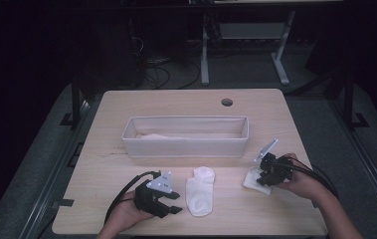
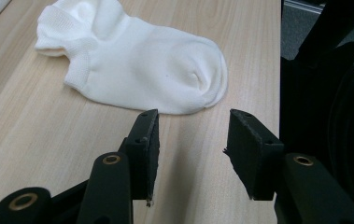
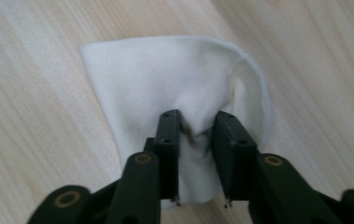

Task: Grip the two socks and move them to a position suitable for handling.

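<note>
A white ankle sock (image 1: 200, 191) lies flat near the table's front edge, its cuff toward the bin. My left gripper (image 1: 173, 203) rests just left of it, open, jaws level and pointing at it. In the left gripper view the sock (image 2: 142, 70) lies just beyond the gripper (image 2: 193, 122), with bare wood between the jaws. A second white sock (image 1: 251, 180), folded, lies at the right. My right gripper (image 1: 261, 177) points down onto it. In the right gripper view the gripper (image 3: 198, 122) pinches a puckered ridge of this sock (image 3: 165, 79) between its pads.
A long, low white fabric bin (image 1: 186, 147) stands across the middle of the wooden table (image 1: 126, 109), with pale cloth inside. A round cable hole (image 1: 227, 102) sits behind it. Dark floor, desk legs and cables lie beyond the far edge.
</note>
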